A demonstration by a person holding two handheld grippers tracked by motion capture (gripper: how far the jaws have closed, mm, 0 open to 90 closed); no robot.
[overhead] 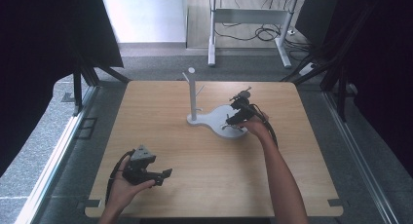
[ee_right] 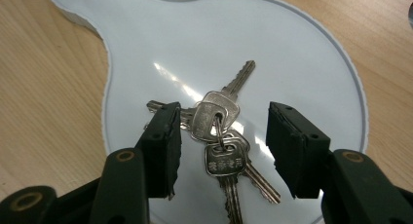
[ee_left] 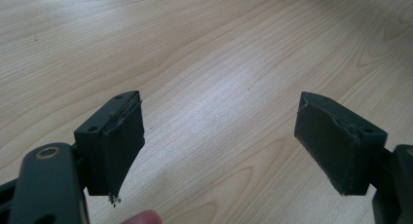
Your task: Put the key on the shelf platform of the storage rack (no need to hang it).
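Here, keys [ee_right: 221, 136] betw. R gripper [ee_right: 221, 146] jaws, lower blades cut off

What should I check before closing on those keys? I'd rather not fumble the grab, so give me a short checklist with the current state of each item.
1. Right hand-held gripper open wide enough: ok, its jaws stand apart on either side of the keys.
2. Bunch of keys centred between the jaws: ok, the key heads and ring sit in the gap.
3. Keys lying flat on the white stand base: ok, fanned out on its round tray.
4. Jaws low enough to pinch the keys: cannot tell from the pictures.
5. Hook post clear of the right hand: ok, it stands to the left of it.
6. Left hand-held gripper out of the way: ok, open over bare table near the front edge.
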